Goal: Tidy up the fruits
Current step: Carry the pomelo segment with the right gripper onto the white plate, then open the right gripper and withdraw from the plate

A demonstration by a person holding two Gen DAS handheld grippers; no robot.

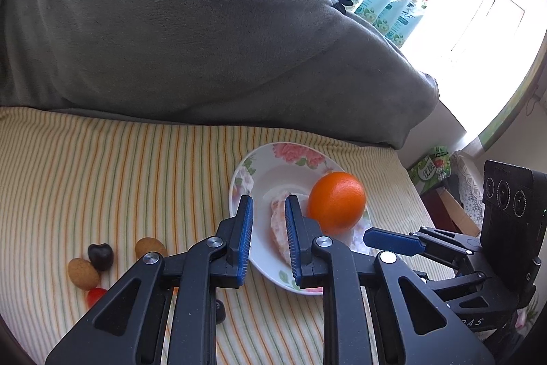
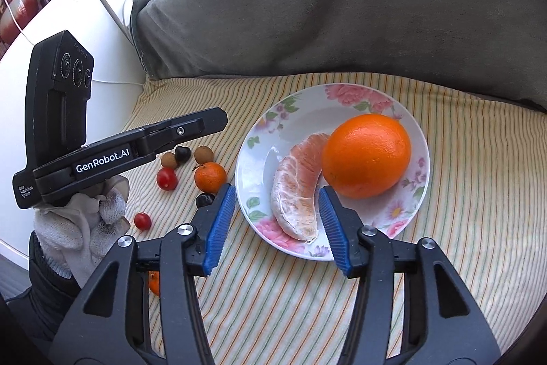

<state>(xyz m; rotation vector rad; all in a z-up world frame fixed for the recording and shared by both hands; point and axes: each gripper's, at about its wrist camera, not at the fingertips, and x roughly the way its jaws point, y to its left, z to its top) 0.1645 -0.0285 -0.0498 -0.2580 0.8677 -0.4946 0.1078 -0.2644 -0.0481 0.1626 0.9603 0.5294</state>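
Striped bed cover (image 2: 461, 194), grey blanket (image 2: 342, 5) behind. Orange (image 2: 367, 154) and pomelo wedge (image 2: 297, 190) on plate (image 2: 342, 98); small fruits (image 2: 191, 170) loose just left. Left gripper (image 1: 269, 224) and right gripper (image 2: 277, 221) open, empty. Advised: approach small fruits low, close gently, avoid rolling.

One plate (image 2: 422, 156), one orange (image 2: 367, 154), one pomelo segment (image 2: 297, 190), two cherry tomatoes (image 2: 167, 178), two longans (image 2: 203, 154)

I read "GenRobot.AI" on the left gripper (image 2: 205, 120), up-left of my right fingers; smaller print beside it reads "Data Acquisition System".
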